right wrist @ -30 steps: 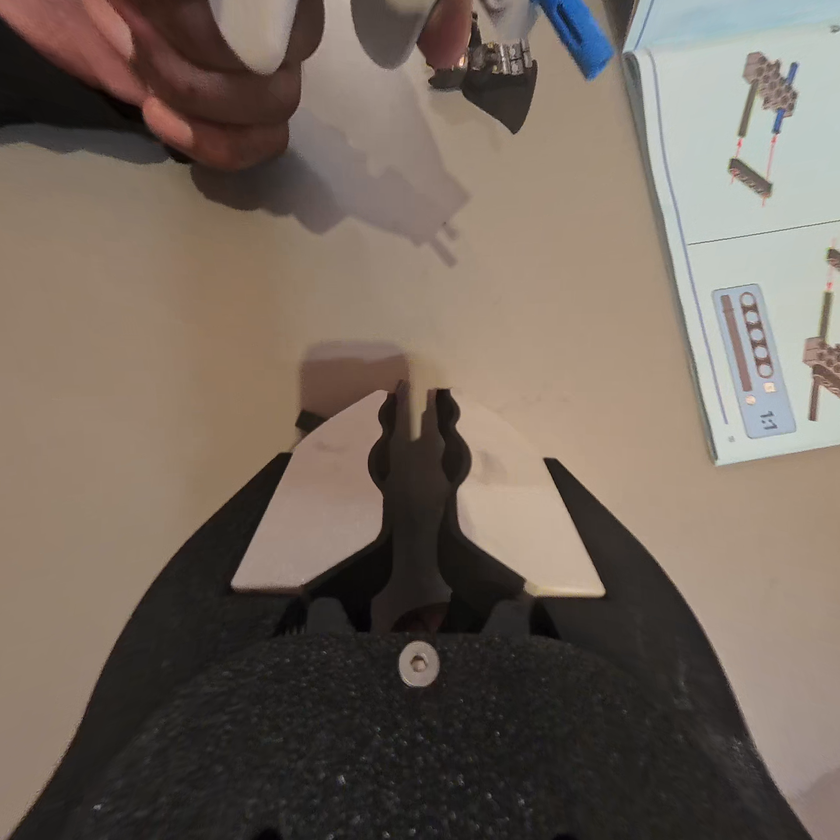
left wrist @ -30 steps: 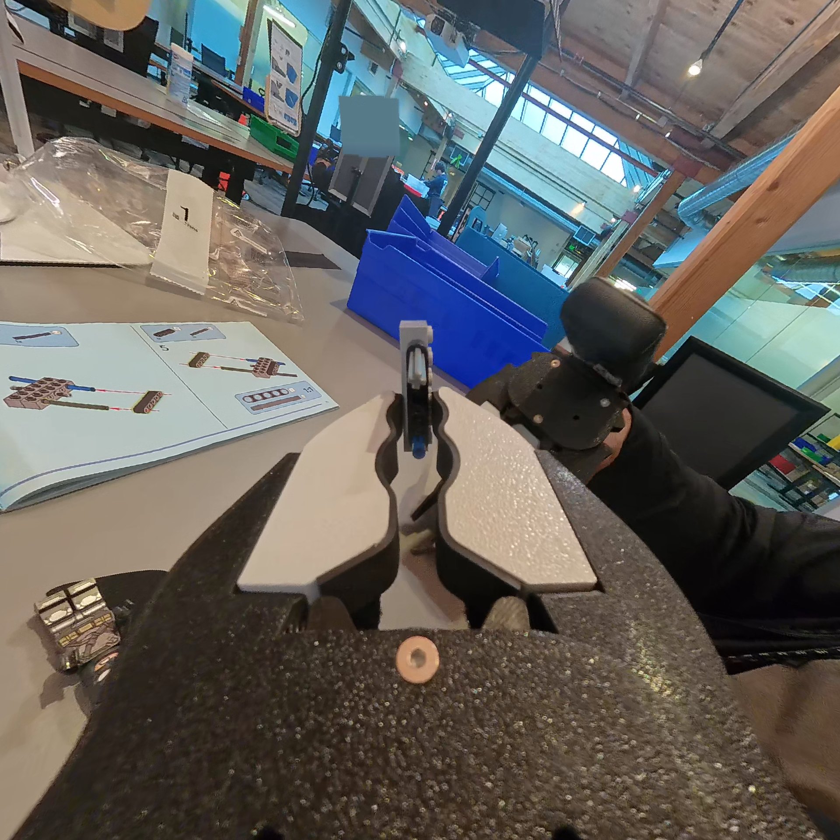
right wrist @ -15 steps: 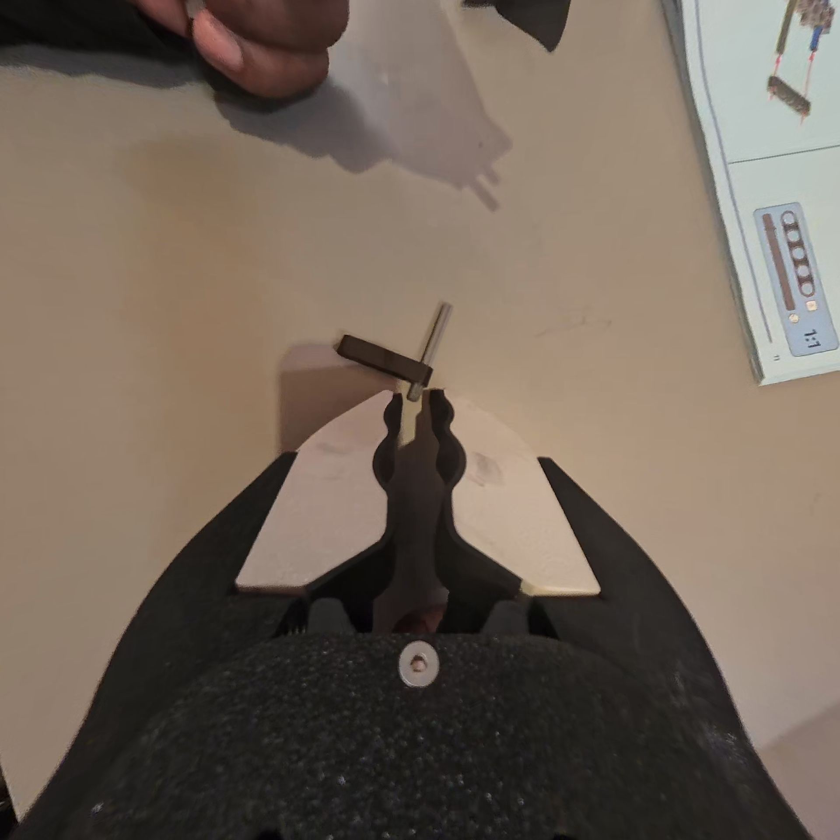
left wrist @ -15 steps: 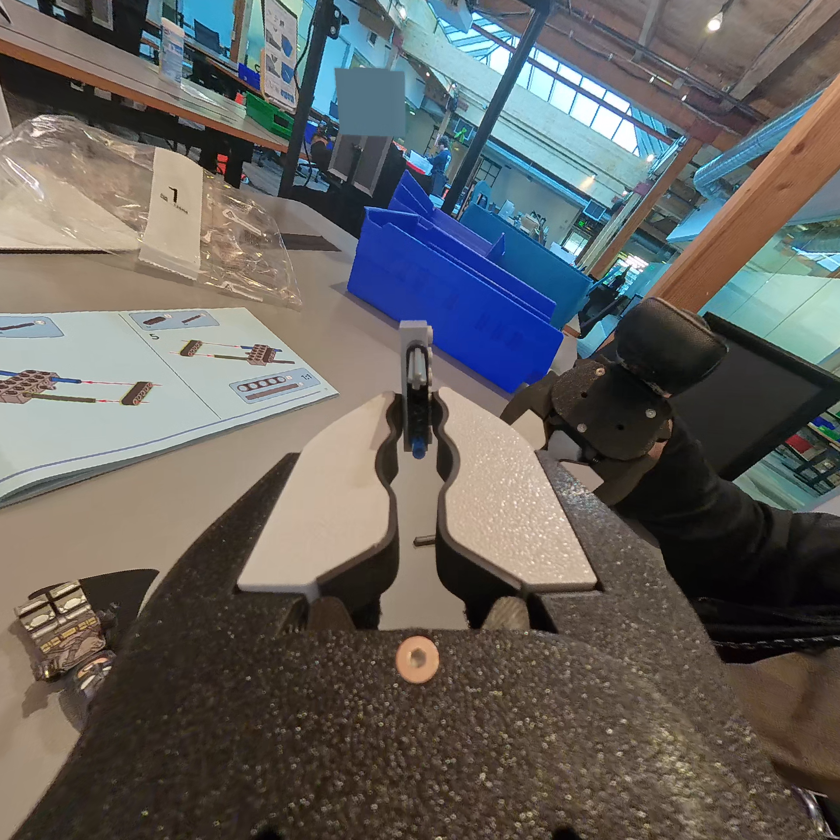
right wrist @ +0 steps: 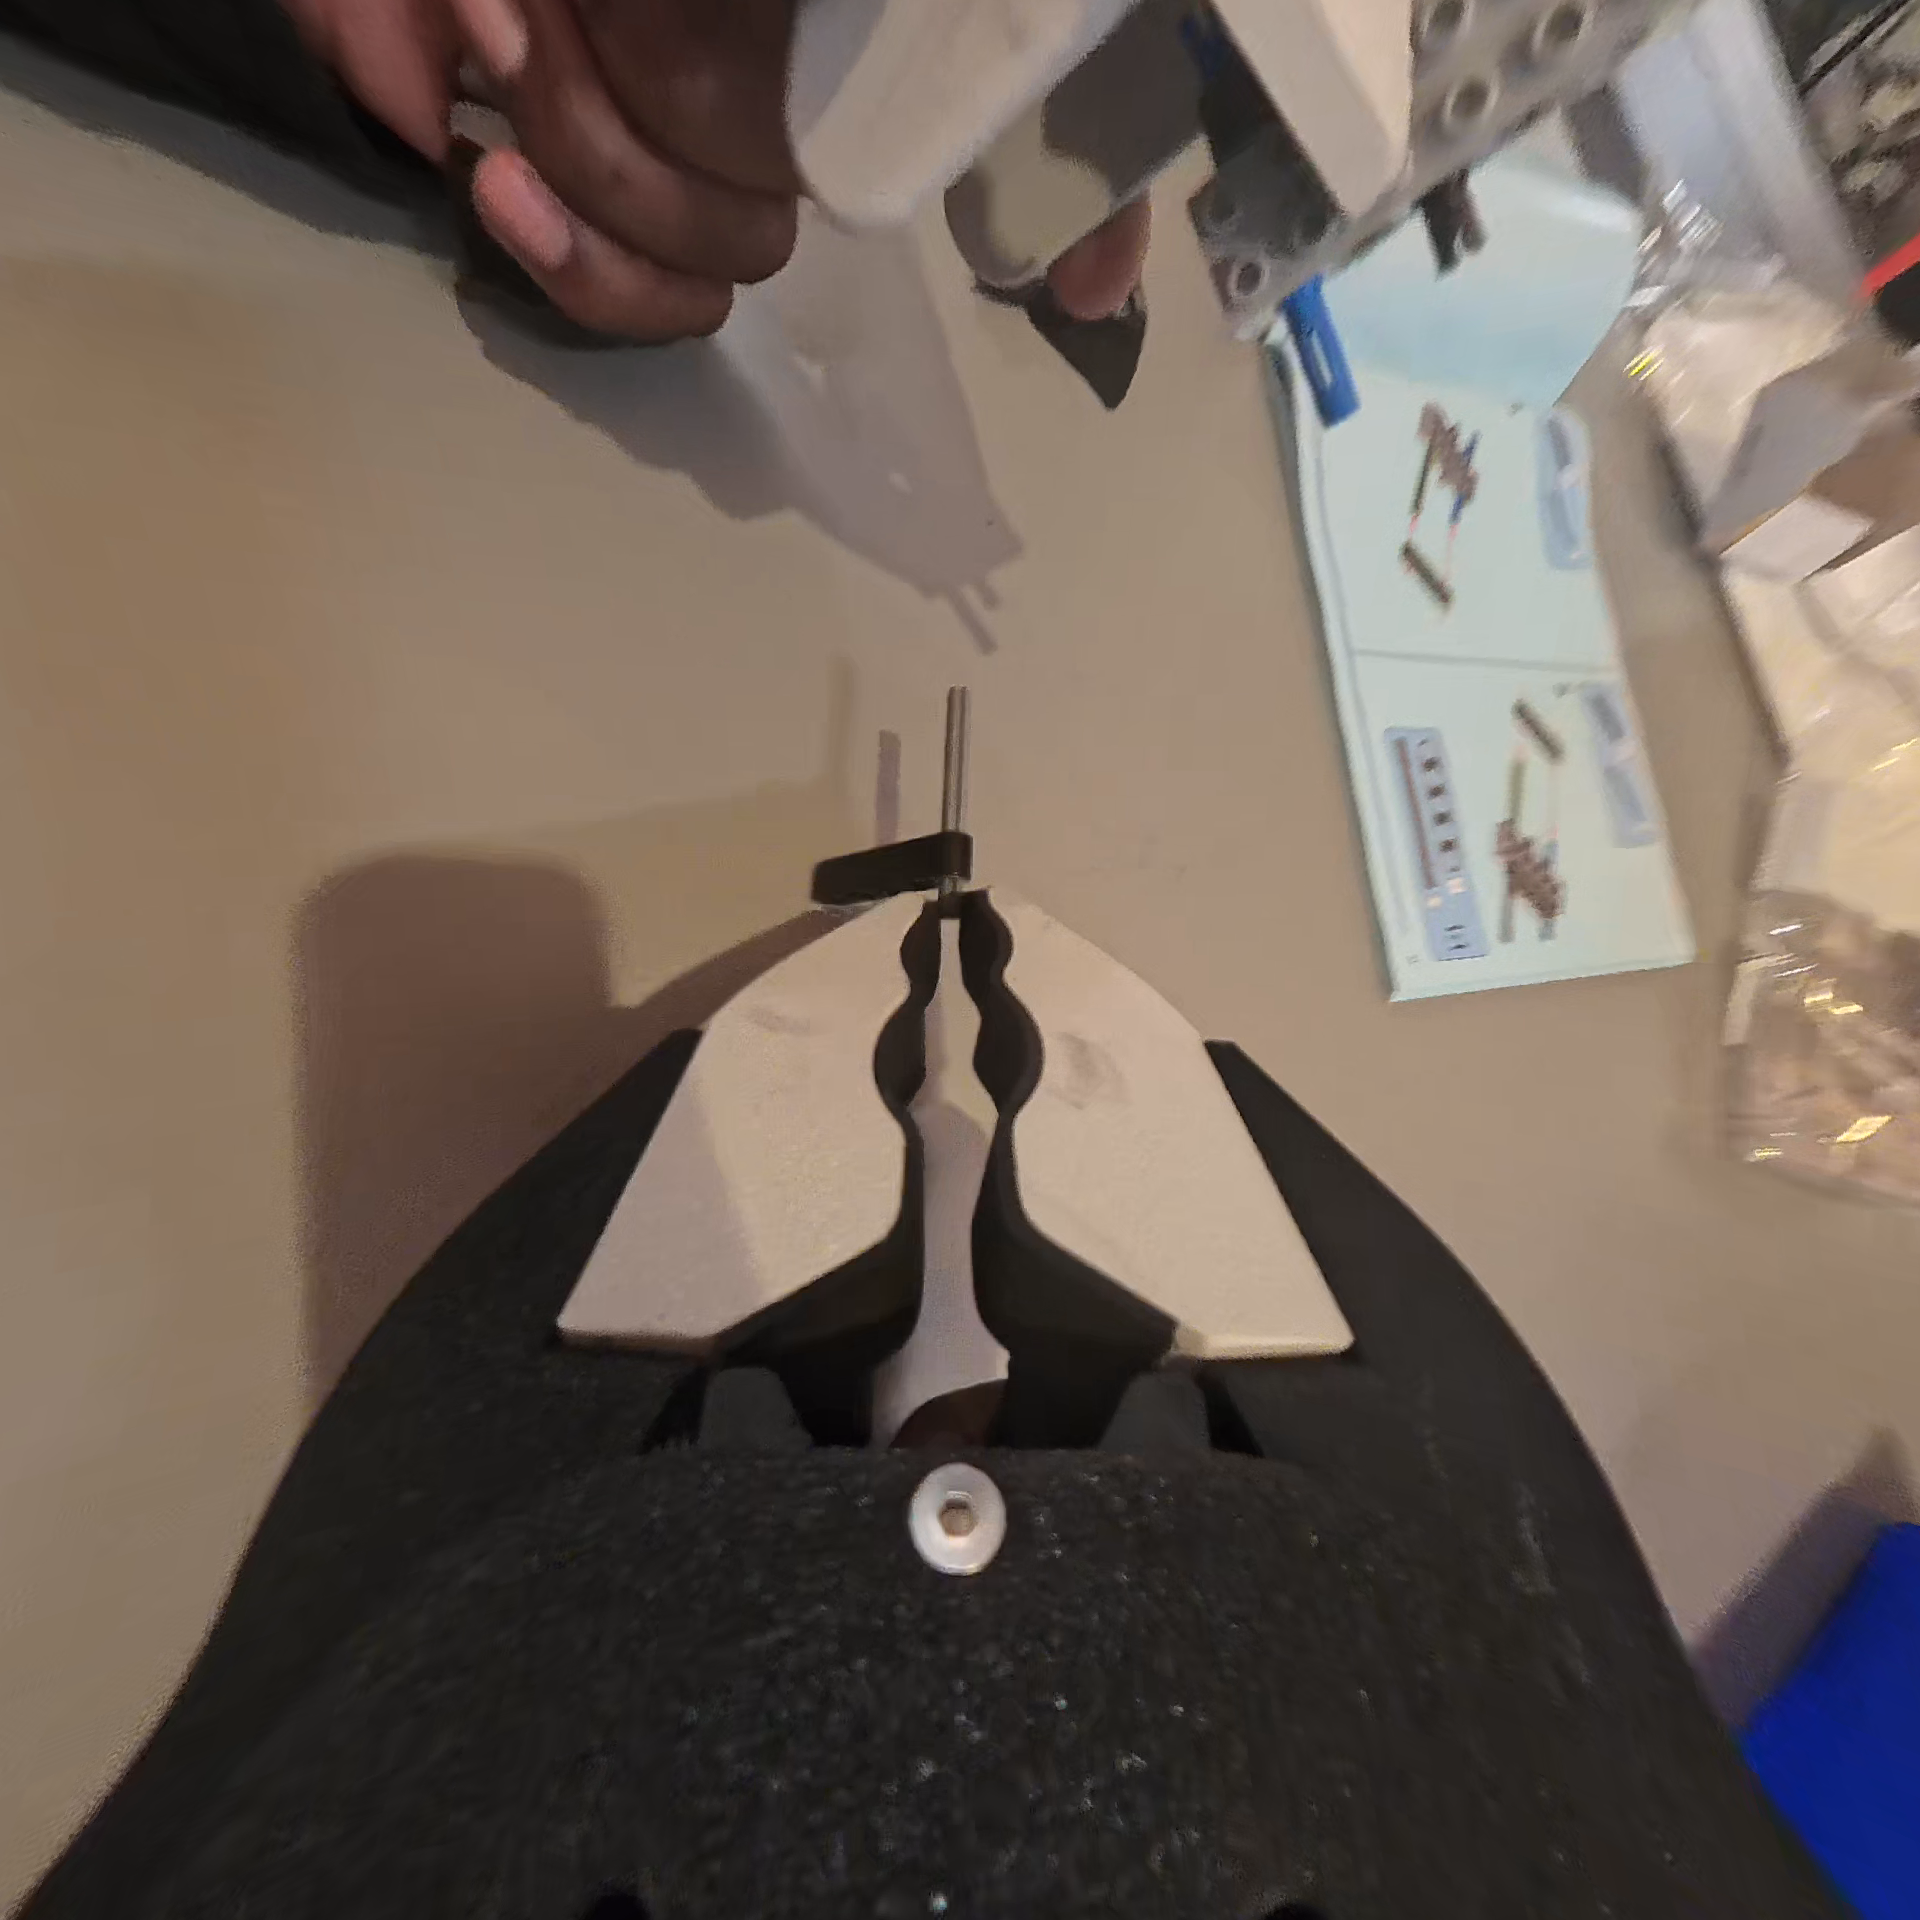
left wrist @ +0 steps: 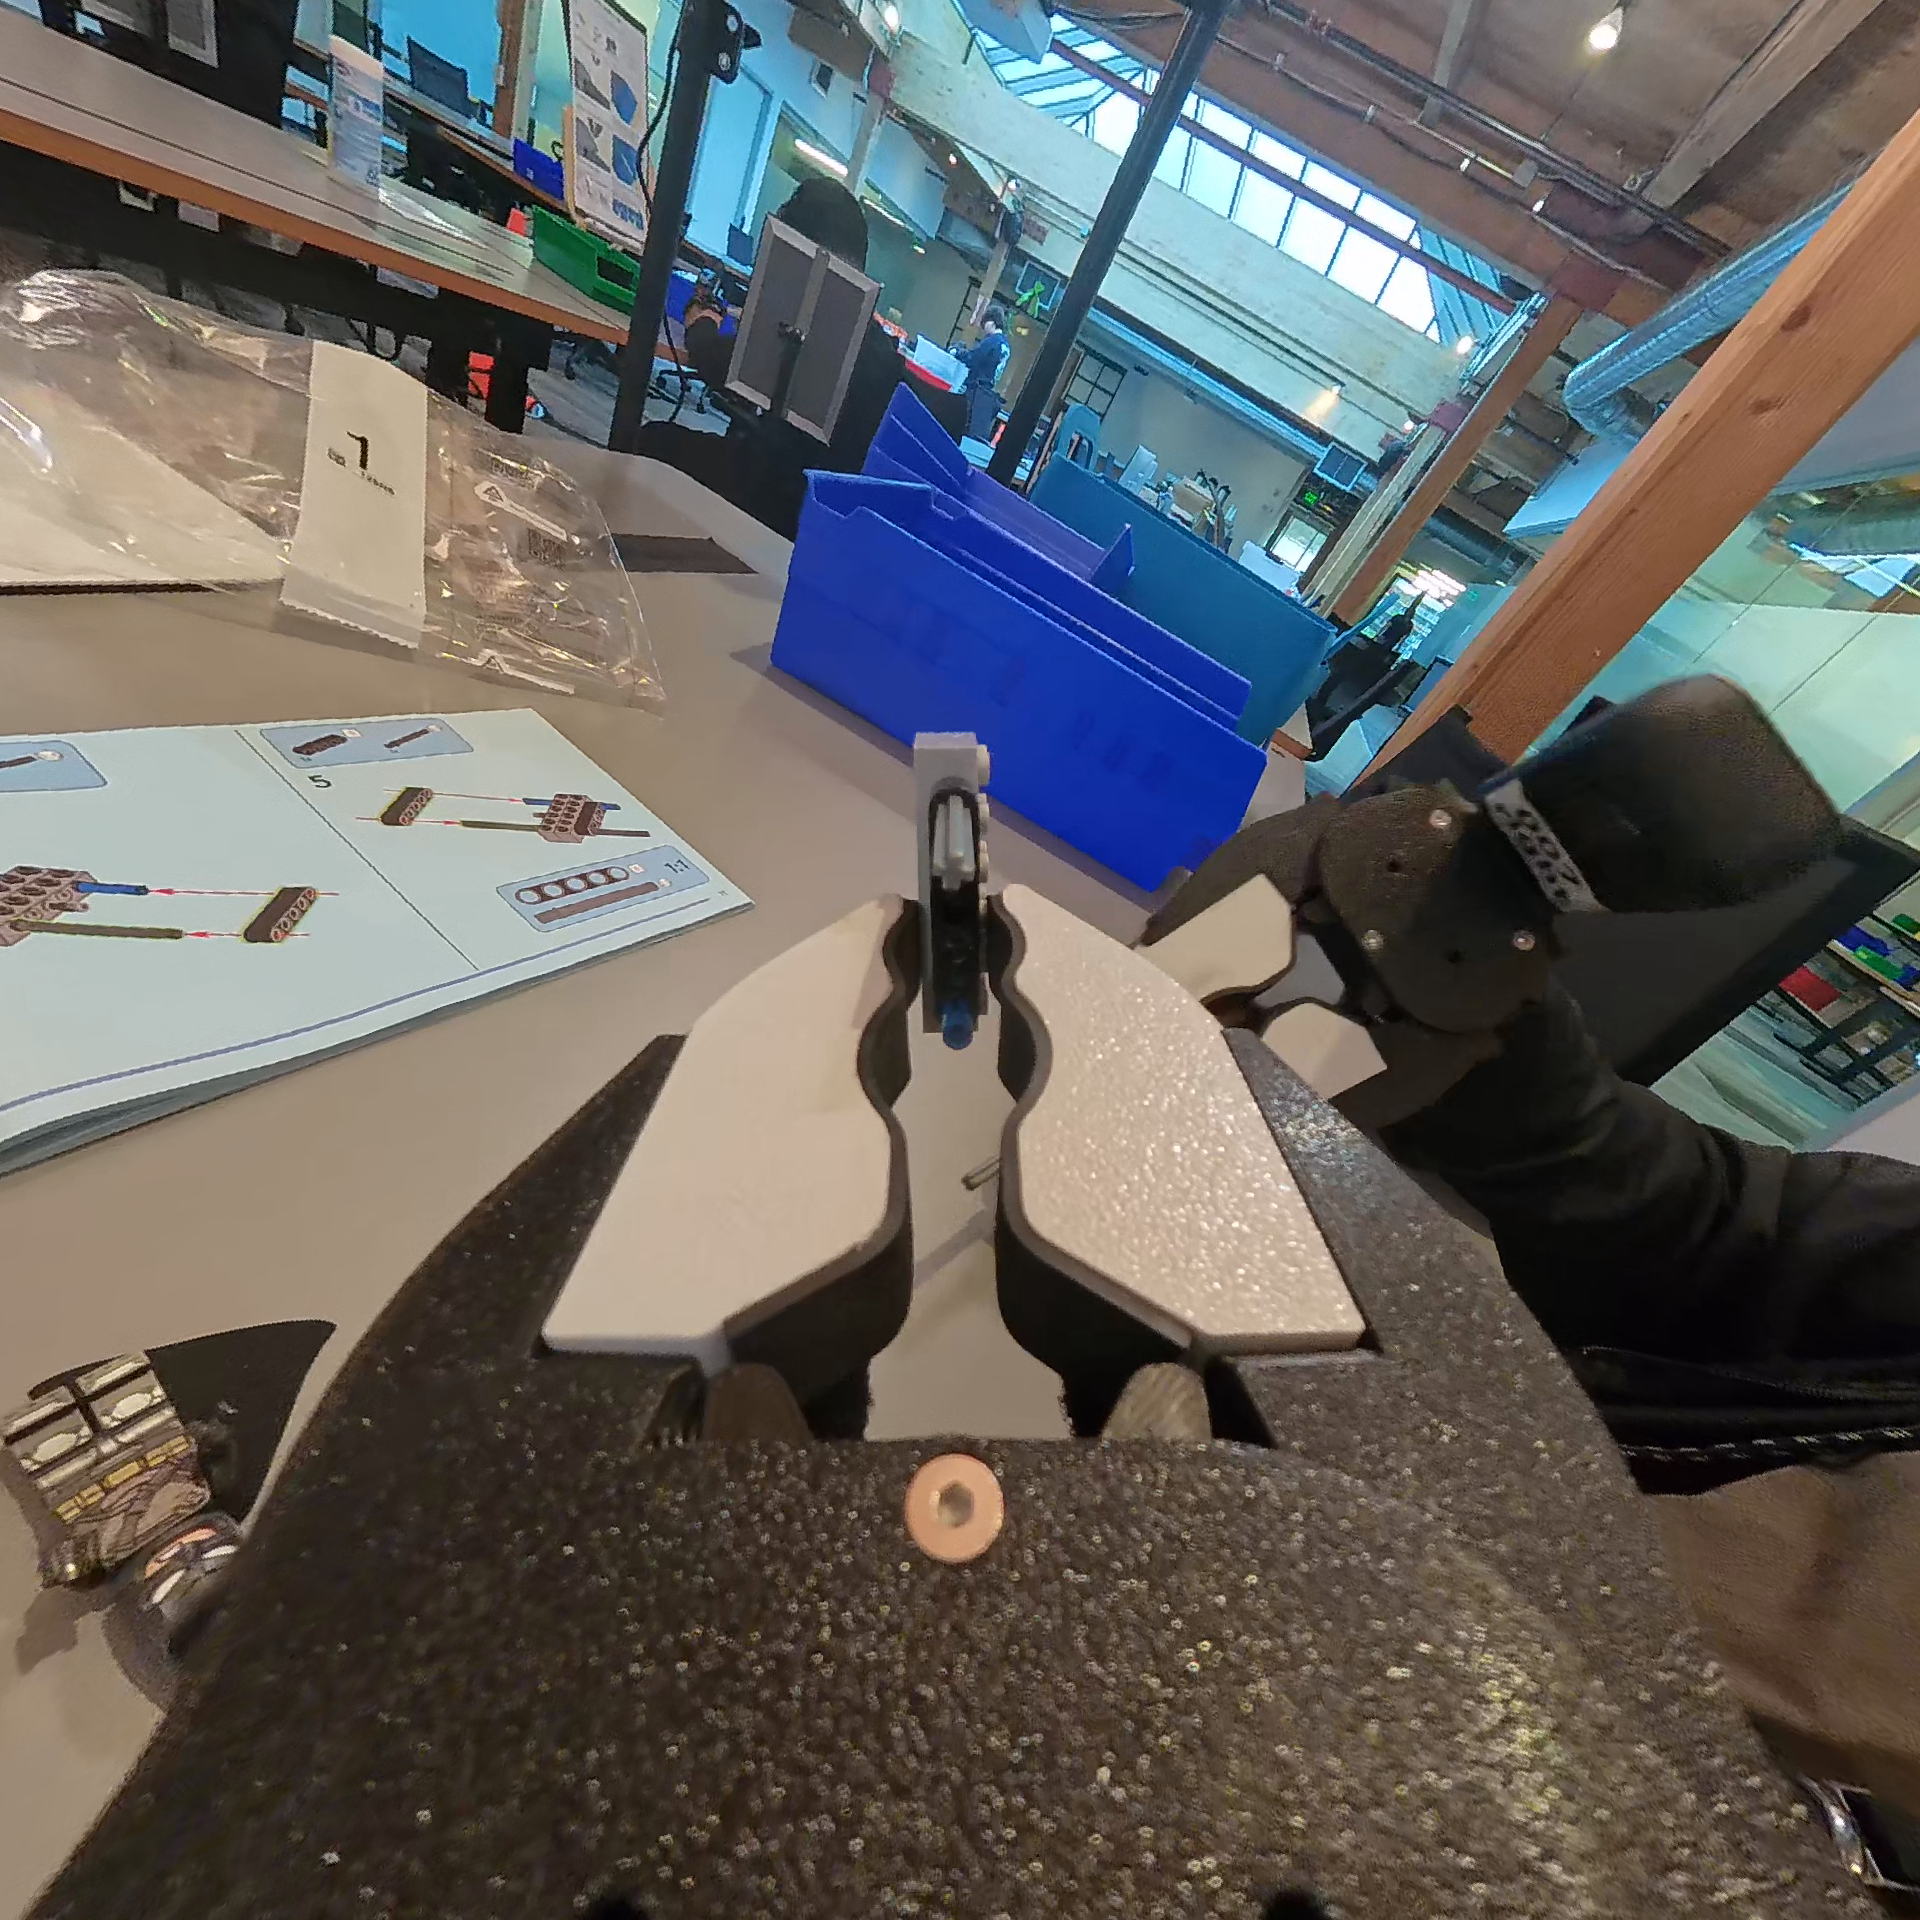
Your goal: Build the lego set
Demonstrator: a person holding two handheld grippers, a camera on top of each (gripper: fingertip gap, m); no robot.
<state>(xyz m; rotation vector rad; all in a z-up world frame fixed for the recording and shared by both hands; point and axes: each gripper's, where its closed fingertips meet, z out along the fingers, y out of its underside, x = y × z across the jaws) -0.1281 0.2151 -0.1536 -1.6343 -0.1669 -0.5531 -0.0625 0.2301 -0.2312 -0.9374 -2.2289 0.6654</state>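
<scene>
A: Jaws, left gripper [left wrist: 951,971]: clamped on a small grey brick assembly [left wrist: 948,821], standing upright at centre frame; a blue pin [left wrist: 954,1029] pokes out at its lower end. Jaws, right gripper [right wrist: 948,912]: nearly closed, tips pinching the near end of a thin grey axle [right wrist: 954,758], centre frame, above the tabletop [right wrist: 312,623].

B: What is on the axle?

A: A short black beam [right wrist: 888,871], jutting left just above my tips. Judgement: both pieces are light, stiff plastic. The axle looks thin and smooth, likely to swivel in a tip-only pinch; a hold further along it would be steadier.

B: Unclear items?

A: Upper frame of the right view is motion-blurred: a hand [right wrist: 623,177] and pale brick pieces. Instruction booklet [left wrist: 312,914], left of frame, cut off. How deep the assembly sits between my left pads is hidden.
</scene>
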